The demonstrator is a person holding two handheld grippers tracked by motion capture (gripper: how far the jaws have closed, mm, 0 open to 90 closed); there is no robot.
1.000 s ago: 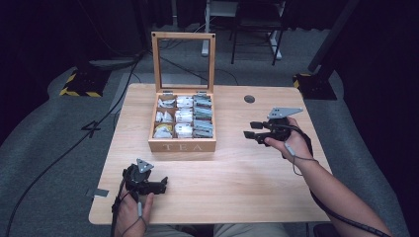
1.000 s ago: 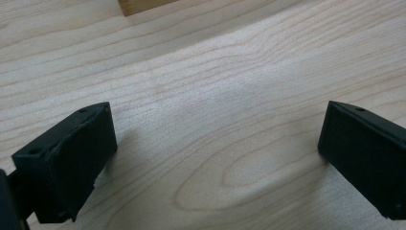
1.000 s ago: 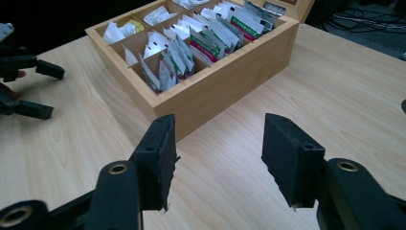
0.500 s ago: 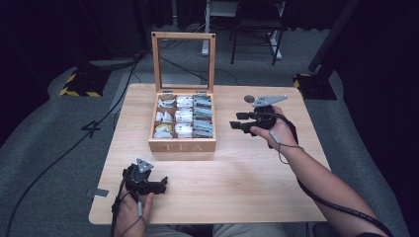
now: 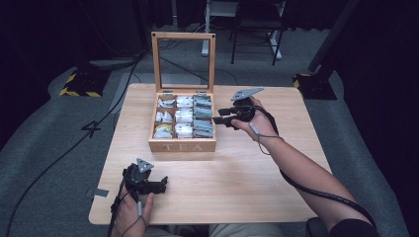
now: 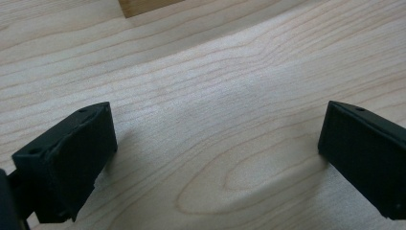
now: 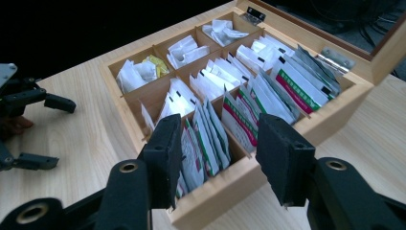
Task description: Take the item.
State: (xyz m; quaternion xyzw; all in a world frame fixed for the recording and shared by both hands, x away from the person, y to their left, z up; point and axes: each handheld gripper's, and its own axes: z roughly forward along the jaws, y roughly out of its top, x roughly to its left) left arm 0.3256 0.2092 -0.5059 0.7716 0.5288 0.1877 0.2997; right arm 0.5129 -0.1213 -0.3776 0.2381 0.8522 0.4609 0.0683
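A wooden tea box marked TEA stands at the middle back of the table, its glass lid upright. Its compartments hold several tea sachets. My right gripper hovers level at the box's right side, pointing at it. In the right gripper view its jaws stand over the near wall, above the green-and-white sachets. The jaws have just been closing and nothing is pinched between them. My left gripper rests open near the table's front left, its jaws spread wide over bare wood.
The wooden table has free room in front of and to the right of the box. A strip of tape sits at its front left edge. Behind it are chair legs, floor cables and yellow-black blocks.
My right gripper has moved left and slightly toward the back, from the table's right side up to the tea box. The left gripper has stayed put.
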